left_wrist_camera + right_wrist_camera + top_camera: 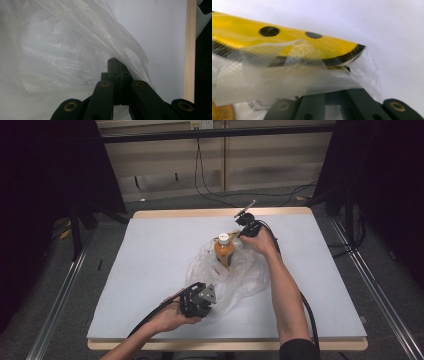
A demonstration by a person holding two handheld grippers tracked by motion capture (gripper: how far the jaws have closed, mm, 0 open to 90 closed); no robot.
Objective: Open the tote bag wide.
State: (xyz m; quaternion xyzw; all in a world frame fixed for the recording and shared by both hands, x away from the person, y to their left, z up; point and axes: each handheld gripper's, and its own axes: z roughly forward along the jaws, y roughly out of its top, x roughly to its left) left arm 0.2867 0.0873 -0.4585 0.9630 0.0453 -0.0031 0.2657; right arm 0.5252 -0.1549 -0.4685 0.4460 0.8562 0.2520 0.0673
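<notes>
My left gripper (207, 296), jaws pinched on the crinkled clear plastic bag (245, 275), holds its near edge. Inside the bag stands the orange bottle (223, 251). My right gripper (245, 231) clamps the bag's far edge, likely stretching it open.

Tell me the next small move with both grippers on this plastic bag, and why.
Probably draw the two grippers slightly apart to widen the bag's mouth. The left gripper is shut on the near edge of the clear plastic bag and the right gripper pinches its far edge, while the orange bottle stands upright with the film bunched loosely around it.
</notes>
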